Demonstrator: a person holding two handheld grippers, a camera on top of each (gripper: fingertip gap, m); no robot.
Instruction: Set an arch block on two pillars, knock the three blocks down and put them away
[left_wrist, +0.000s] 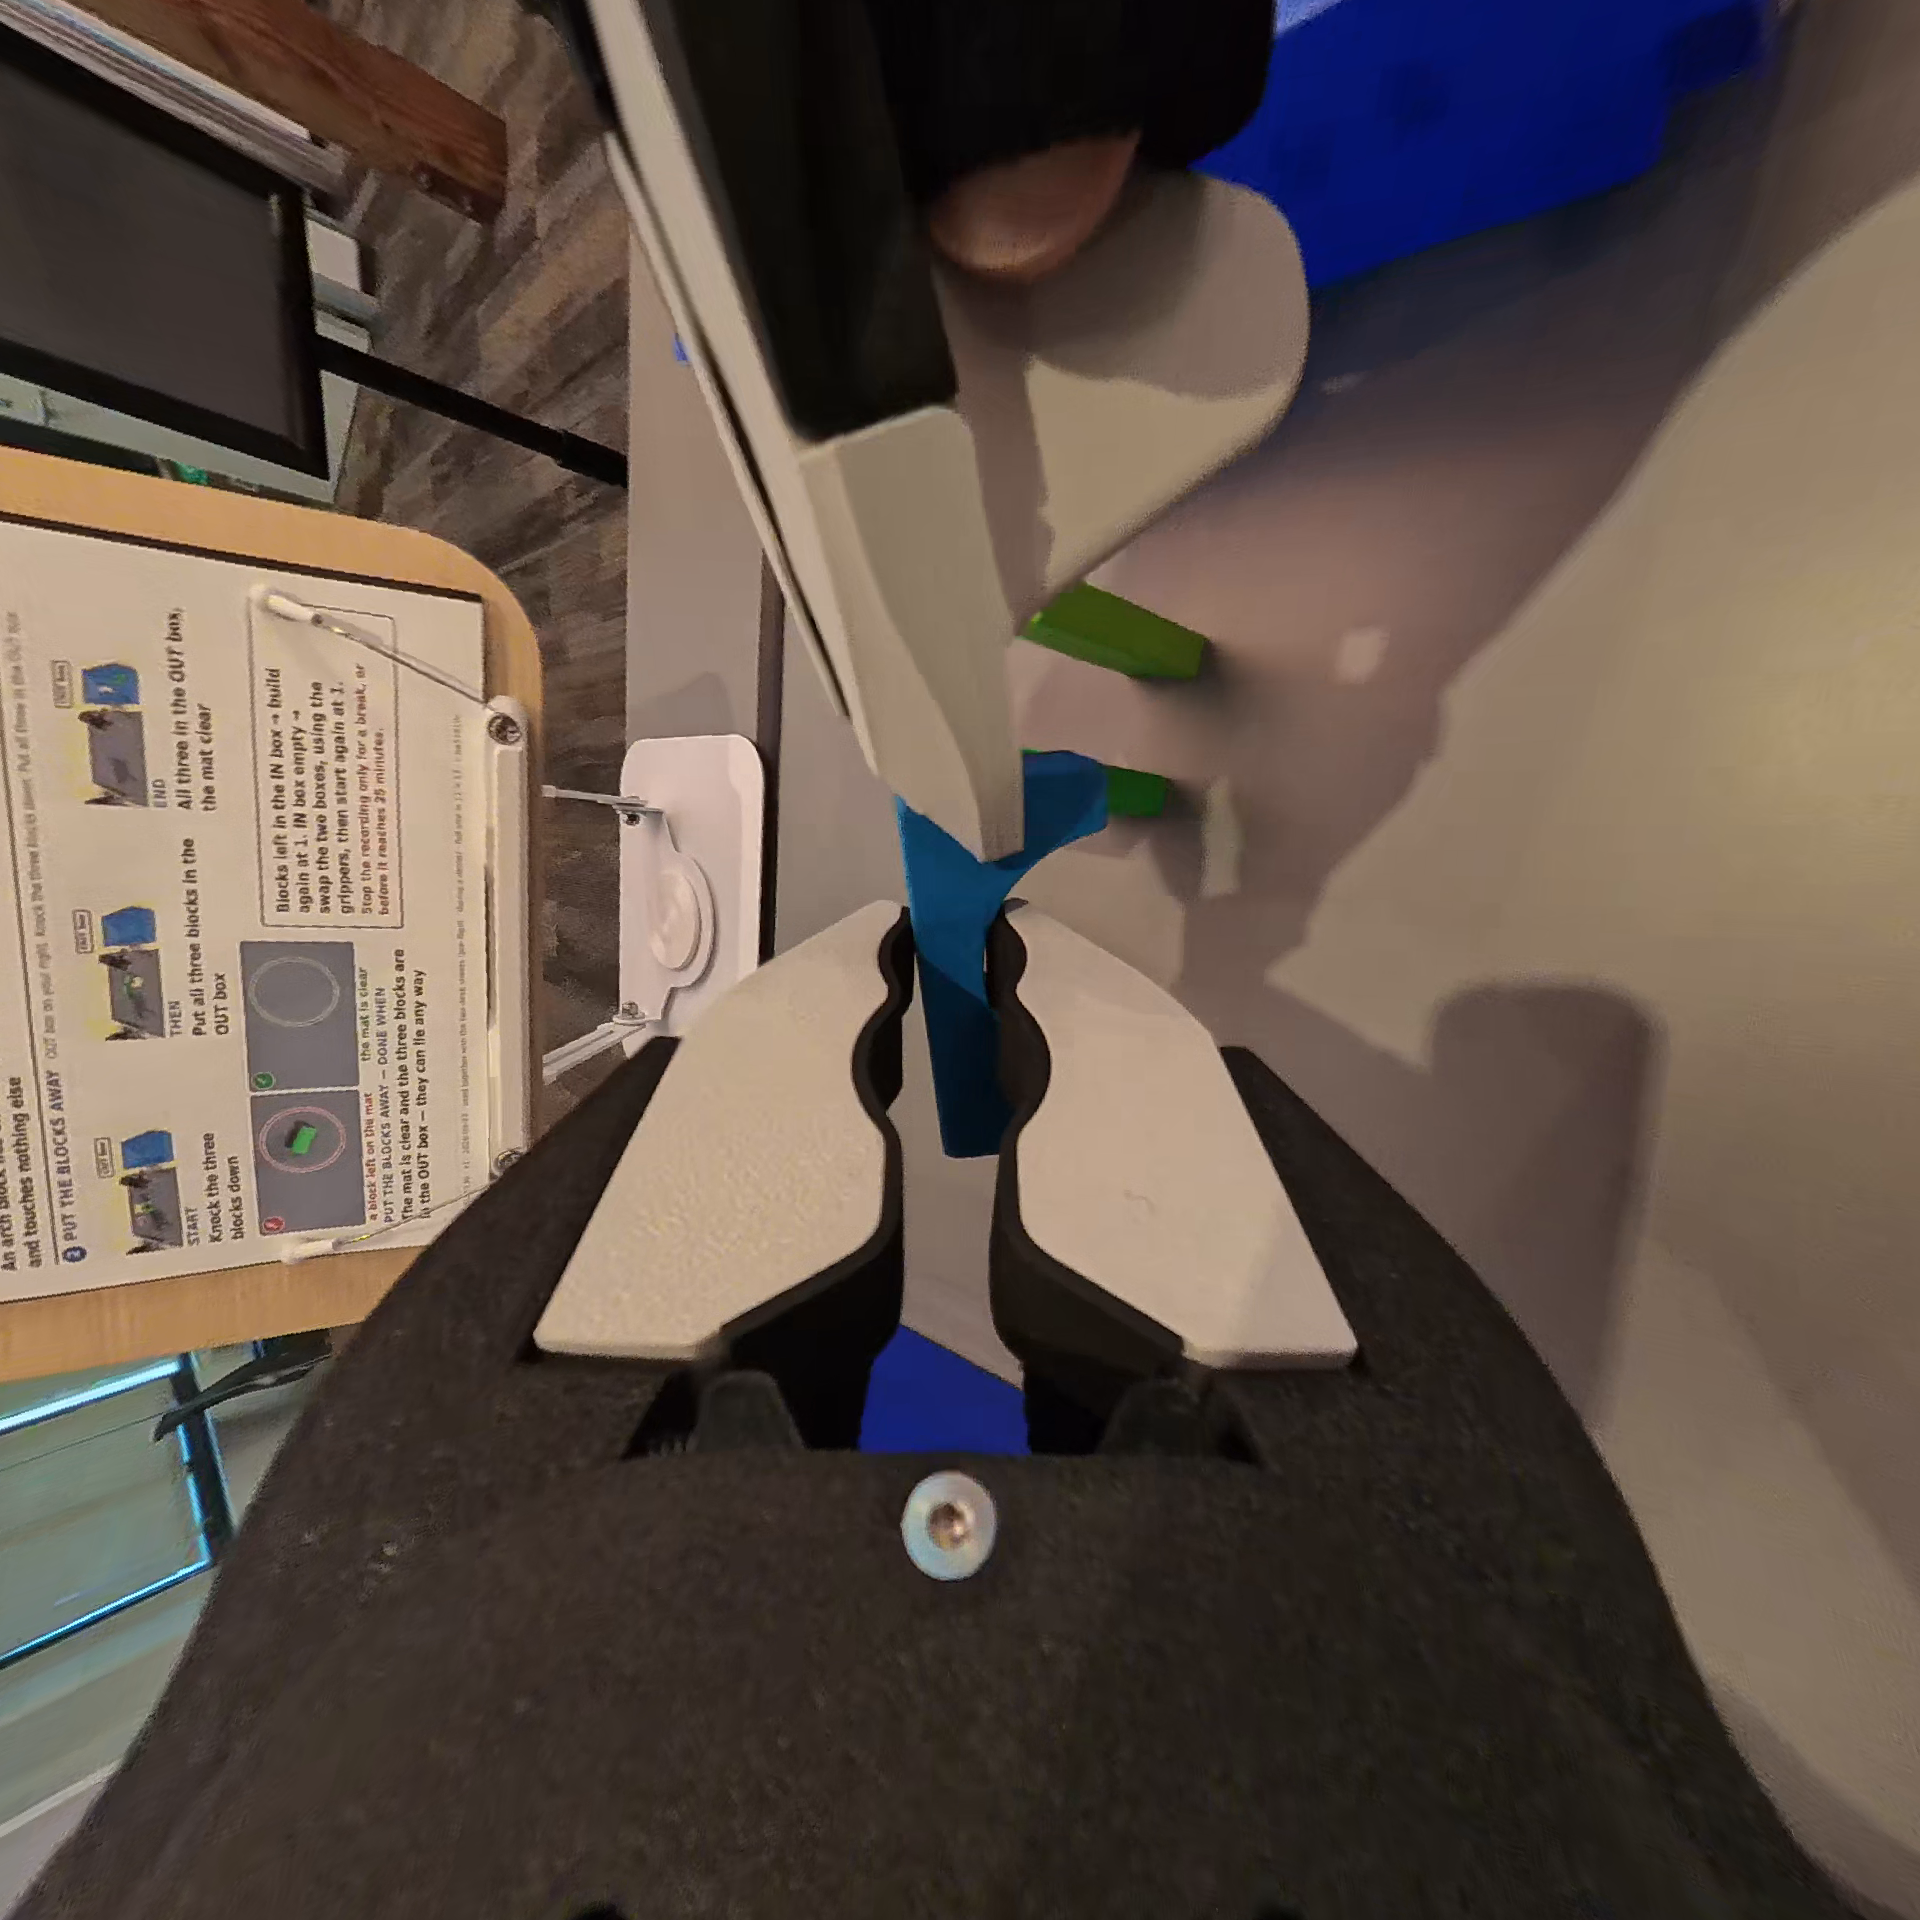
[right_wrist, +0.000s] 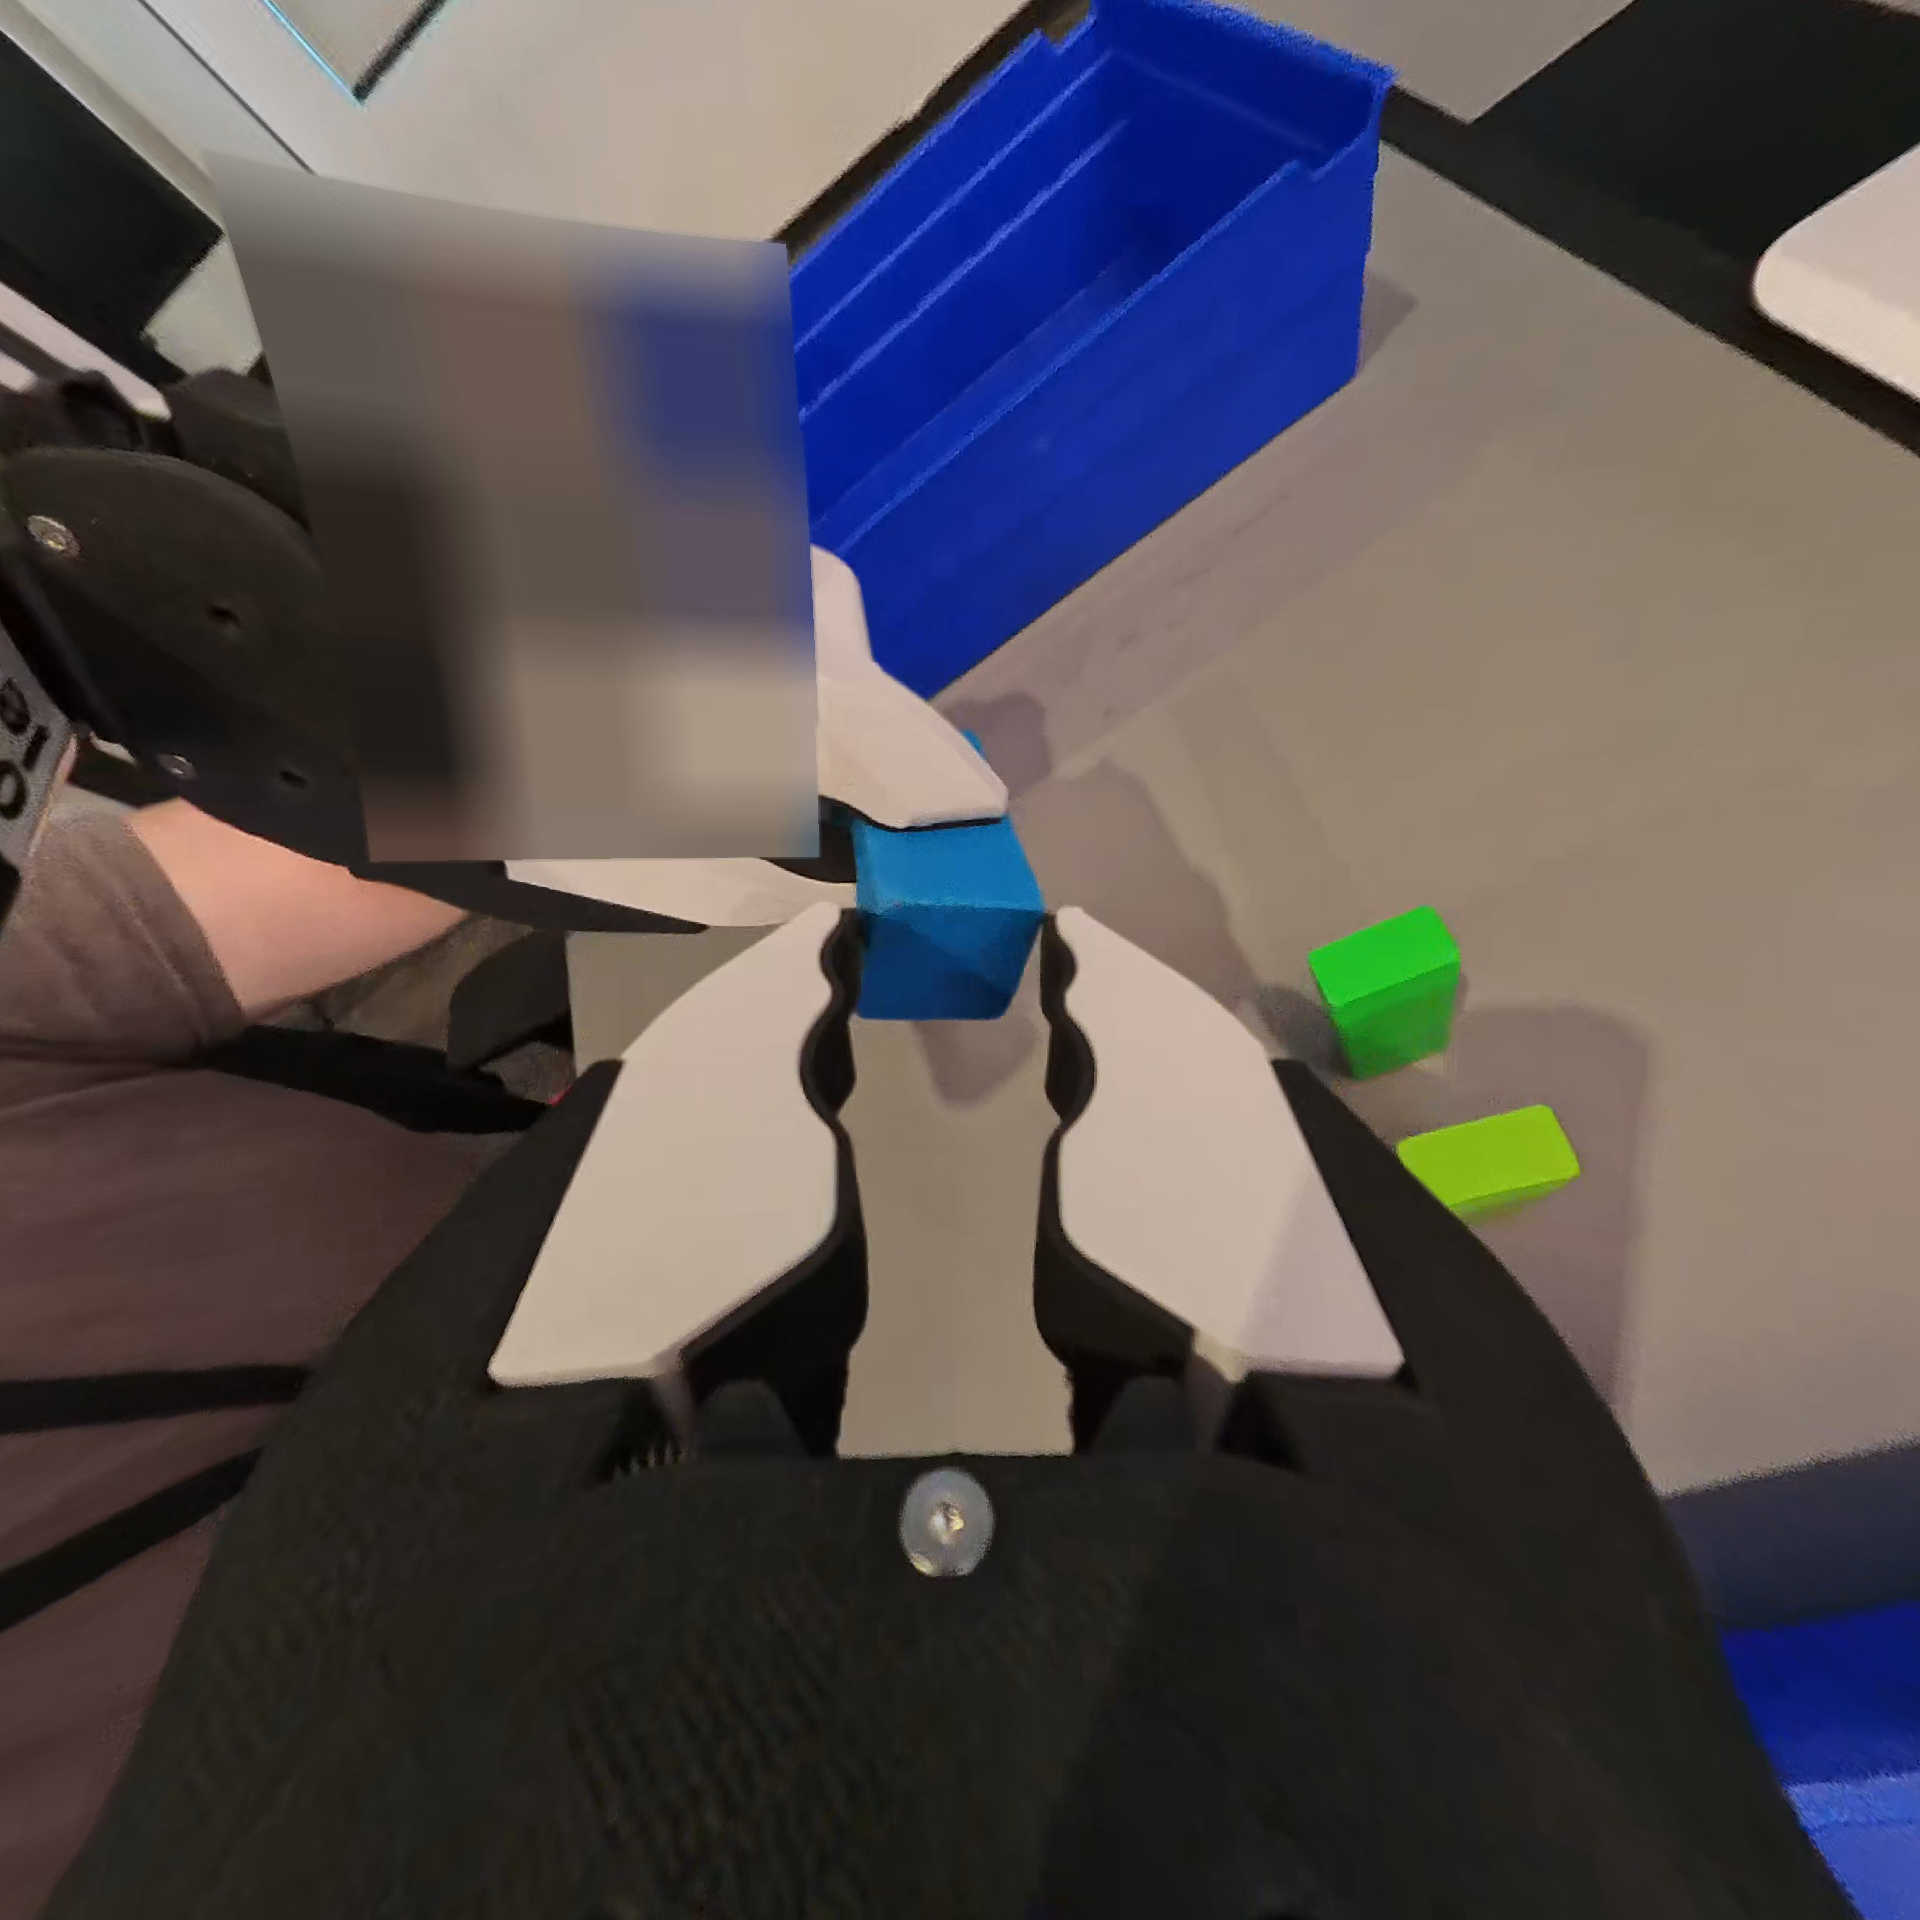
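Already the blue arch-shaped block (right_wrist: 940, 940) is off the table, pinched between the closed fingers of the left gripper (left_wrist: 951, 1023). The right gripper (right_wrist: 945, 971) has its jaws part-open around the block's near end, its fingertips just beside the faces; whether they touch I cannot tell. It reads as a handover or a re-grip. To the right, two green rectangular pillar blocks (right_wrist: 1387, 987) (right_wrist: 1486, 1158) stand near each other on the grey mat (right_wrist: 1558, 665), with nothing on top. So the arch is not yet set, and the knocking down and storing remain. Farther off stands an empty blue plastic bin (right_wrist: 1091, 343).
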